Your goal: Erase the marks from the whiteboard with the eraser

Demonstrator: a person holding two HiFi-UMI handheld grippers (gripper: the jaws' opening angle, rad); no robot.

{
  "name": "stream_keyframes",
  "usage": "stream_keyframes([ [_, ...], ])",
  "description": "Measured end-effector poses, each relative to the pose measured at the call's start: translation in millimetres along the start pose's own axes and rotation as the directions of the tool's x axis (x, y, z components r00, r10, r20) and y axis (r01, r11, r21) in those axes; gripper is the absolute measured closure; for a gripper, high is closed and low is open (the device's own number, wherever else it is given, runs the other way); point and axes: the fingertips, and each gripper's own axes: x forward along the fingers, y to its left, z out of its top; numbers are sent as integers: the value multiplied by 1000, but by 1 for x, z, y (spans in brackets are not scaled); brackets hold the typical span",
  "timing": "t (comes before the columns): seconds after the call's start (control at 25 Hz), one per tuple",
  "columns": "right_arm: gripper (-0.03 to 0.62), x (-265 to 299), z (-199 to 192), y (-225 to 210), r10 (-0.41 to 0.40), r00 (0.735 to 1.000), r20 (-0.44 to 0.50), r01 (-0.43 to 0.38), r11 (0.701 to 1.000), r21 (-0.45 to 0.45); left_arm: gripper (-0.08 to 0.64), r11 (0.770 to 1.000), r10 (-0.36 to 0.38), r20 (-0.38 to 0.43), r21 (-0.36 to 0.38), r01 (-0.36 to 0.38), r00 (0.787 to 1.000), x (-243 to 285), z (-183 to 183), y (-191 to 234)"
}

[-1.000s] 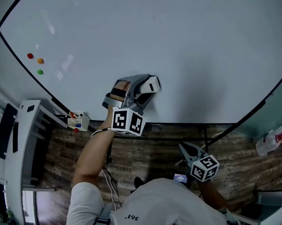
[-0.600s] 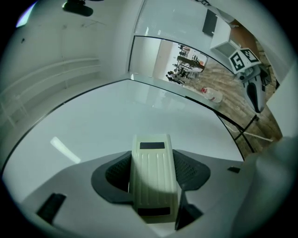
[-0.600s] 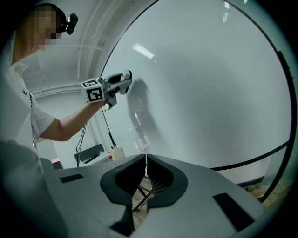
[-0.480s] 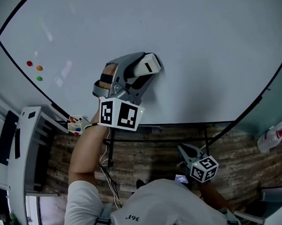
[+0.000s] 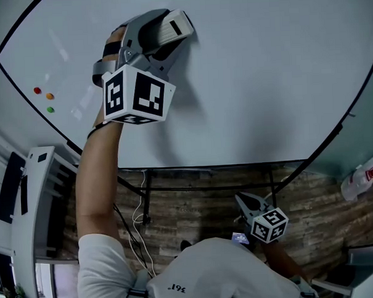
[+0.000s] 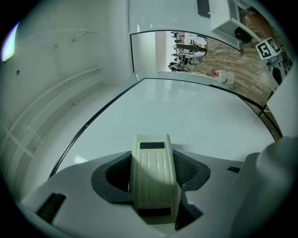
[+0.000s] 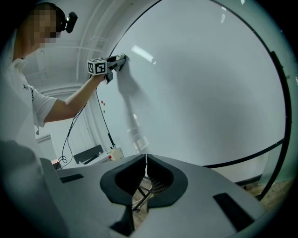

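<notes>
The whiteboard (image 5: 270, 80) fills the upper head view, and I make out no pen marks on it. My left gripper (image 5: 169, 33) is raised high on the board's upper left, shut on a cream ribbed eraser (image 5: 174, 27) whose tip meets the board. In the left gripper view the eraser (image 6: 152, 174) sits gripped between the dark pads, with the whiteboard (image 6: 186, 111) ahead. My right gripper (image 5: 245, 202) hangs low near my body, below the board's bottom edge. Its jaws (image 7: 145, 171) are shut with nothing between them. From there the left gripper (image 7: 118, 59) shows against the whiteboard (image 7: 205, 83).
Red (image 5: 37, 90), orange (image 5: 49, 95) and green (image 5: 49, 109) magnets stick near the board's left edge. A white cabinet (image 5: 28, 208) stands at lower left. A spray bottle (image 5: 361, 181) lies at the right. A small box (image 7: 114, 152) sits by the board's lower corner.
My left gripper has slid the eraser up the whiteboard from the lower middle to the upper left. The right gripper has barely moved.
</notes>
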Motion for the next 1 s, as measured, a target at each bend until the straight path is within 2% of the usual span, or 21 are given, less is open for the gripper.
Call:
stream_keyframes([
  [0.12,566,0,-1,0,5,1000,-4,-5,1000,-1,302,1000,9,25,23,-10,1000,1,11,1],
  [0.32,566,-1,-3,-3,5,1000,-4,-5,1000,2,302,1000,7,75,-2,-7,997,8,36,1],
  [0.56,566,-4,-10,-7,-4,1000,-17,4,1000,14,304,1000,-25,101,16,24,995,14,35,-9],
  [1.0,566,7,-11,-3,10,1000,-27,-9,1000,18,304,992,-126,111,-8,128,986,6,32,-76],
])
